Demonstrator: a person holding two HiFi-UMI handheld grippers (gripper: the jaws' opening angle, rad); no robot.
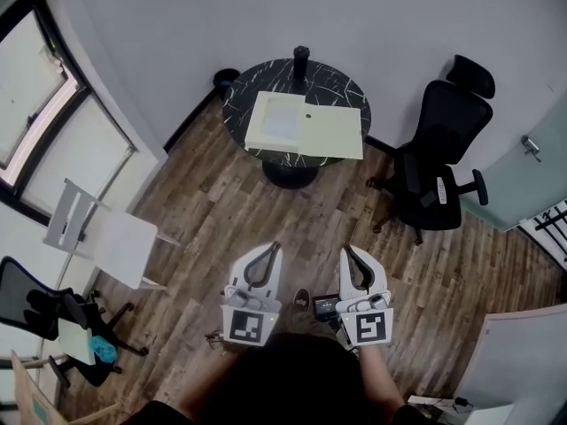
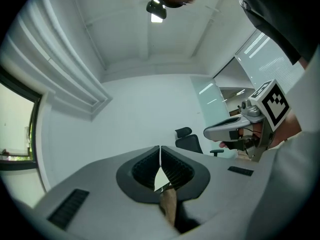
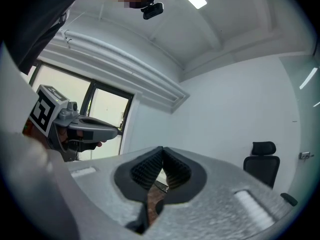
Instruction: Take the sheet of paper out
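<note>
Sheet of paper (image 1: 282,124) is seen on round surface (image 1: 341,87), well apart from L hand-held gripper (image 1: 276,247) & R hand-held gripper (image 1: 346,250) (jaws pressed together, nothing held).

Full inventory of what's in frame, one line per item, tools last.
Round black marble-patterned table: 1, black with white veins, top centre of the head view.
Pale yellow flat folder: 1, lying on the table.
Whitish sheet of paper: 1, on the folder's left half.
Black cylinder: 1, upright at the table's far edge.
Black bin: 1, on the floor left of the table.
Black office chairs: 2, one right of the table, one at bottom left.
White folding stand: 1, left, near the windows.
Wooden plank floor: brown.
Left tool: grey, jaws together, empty.
Right tool: grey, jaws together, empty.
</note>
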